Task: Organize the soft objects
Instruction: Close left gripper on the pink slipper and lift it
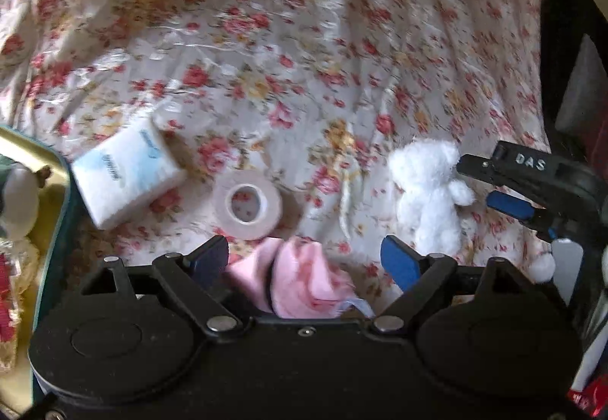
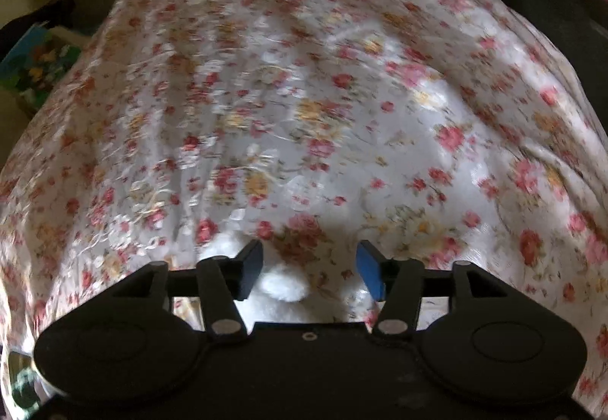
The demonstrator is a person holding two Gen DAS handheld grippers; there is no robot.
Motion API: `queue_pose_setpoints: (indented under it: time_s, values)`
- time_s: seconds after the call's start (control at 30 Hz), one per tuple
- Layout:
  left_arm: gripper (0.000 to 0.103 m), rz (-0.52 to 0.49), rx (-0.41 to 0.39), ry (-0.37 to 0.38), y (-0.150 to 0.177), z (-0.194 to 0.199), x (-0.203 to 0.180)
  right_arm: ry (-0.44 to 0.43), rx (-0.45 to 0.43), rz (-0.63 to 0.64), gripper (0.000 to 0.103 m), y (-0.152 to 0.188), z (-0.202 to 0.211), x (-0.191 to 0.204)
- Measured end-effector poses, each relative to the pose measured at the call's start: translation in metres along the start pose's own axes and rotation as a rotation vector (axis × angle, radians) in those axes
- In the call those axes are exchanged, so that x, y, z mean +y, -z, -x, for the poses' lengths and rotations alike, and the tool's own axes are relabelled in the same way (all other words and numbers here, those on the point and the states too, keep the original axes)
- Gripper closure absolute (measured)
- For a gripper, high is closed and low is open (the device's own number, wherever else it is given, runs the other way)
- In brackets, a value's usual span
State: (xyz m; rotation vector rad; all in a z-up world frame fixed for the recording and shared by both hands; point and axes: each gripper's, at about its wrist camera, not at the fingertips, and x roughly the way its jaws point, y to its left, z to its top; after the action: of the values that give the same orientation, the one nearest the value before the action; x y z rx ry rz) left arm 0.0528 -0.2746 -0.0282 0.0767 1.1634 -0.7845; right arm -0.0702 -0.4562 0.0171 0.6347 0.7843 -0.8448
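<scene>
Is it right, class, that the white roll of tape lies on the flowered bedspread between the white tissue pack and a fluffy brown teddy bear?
Not quite: the fluffy teddy bear is white, not brown. The left wrist view shows the white roll of tape on the flowered bedspread, between the white tissue pack and that bear.

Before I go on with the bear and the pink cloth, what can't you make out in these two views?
- Pink cloth, left wrist view: its near part is hidden behind the left gripper body; open jaws, no pad pressing it.
- White teddy bear, right wrist view: mostly under the right gripper, jaws open.
- Tin, left wrist view: cut off by the left edge; contents unclear.
- Tissue pack: print too blurred to read.
</scene>
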Motion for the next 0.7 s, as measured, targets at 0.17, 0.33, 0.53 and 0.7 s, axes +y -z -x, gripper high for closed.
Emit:
queue_pose_setpoints:
  time_s: [0.17, 0.33, 0.53, 0.7]
  values:
    - [0.019, 0.004, 0.036, -0.058, 0.001, 0.001, 0.012, -0.016, -0.015, 0.162, 0.026, 0.010, 0.003, 0.028]
    - [0.019, 0.021, 0.044, -0.058, 0.001, 0.004, 0.020, 0.098, 0.025, 0.314, 0.026, 0.024, -0.013, 0.052]
    - [0.019, -0.013, 0.093, -0.061, 0.008, -0.014, 0.010, 0.151, 0.054, 0.314, 0.037, 0.027, -0.022, 0.045]
    - [0.019, -0.107, 0.084, -0.084, 0.017, -0.019, -0.012, 0.184, 0.044, 0.290, 0.038, 0.023, -0.023, 0.038]
